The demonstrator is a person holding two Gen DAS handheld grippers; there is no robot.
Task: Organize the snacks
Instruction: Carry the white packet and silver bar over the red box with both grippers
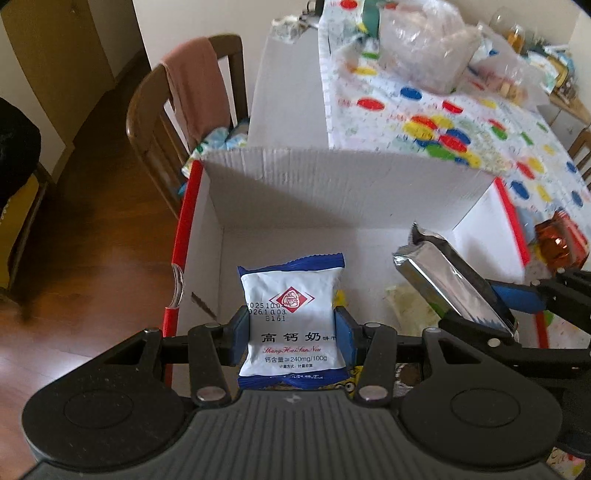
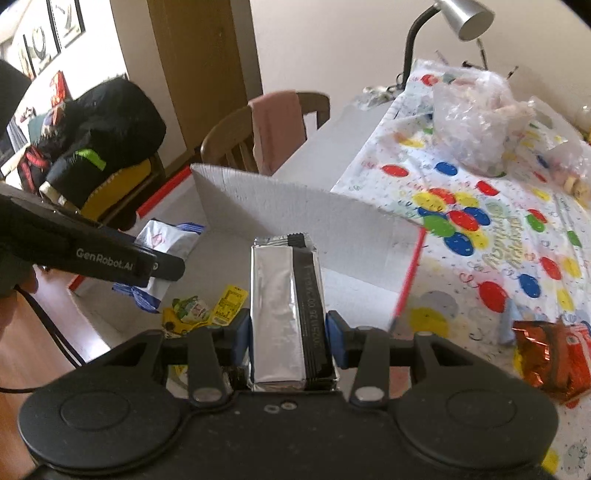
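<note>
In the left wrist view my left gripper (image 1: pixel 291 332) is shut on a white and blue biscuit packet (image 1: pixel 291 306), held upright over the open white cardboard box (image 1: pixel 332 184). My right gripper (image 1: pixel 491 306) comes in from the right, shut on a silver foil packet (image 1: pixel 443 273). In the right wrist view that foil packet (image 2: pixel 280 314), with a black strip down one side, sits between the blue pads of the right gripper (image 2: pixel 288 336) above the box (image 2: pixel 295 206). The left gripper (image 2: pixel 162 264) and its biscuit packet (image 2: pixel 166 240) are at the left.
Small yellow and green snack packets (image 2: pixel 195 310) lie on the box floor. An orange foil snack bag (image 2: pixel 550 354) rests on the balloon-print tablecloth (image 2: pixel 498 229) to the right. Clear plastic bags (image 2: pixel 472 110), a desk lamp (image 2: pixel 461 14) and a wooden chair with a pink cloth (image 2: pixel 277 125) stand beyond.
</note>
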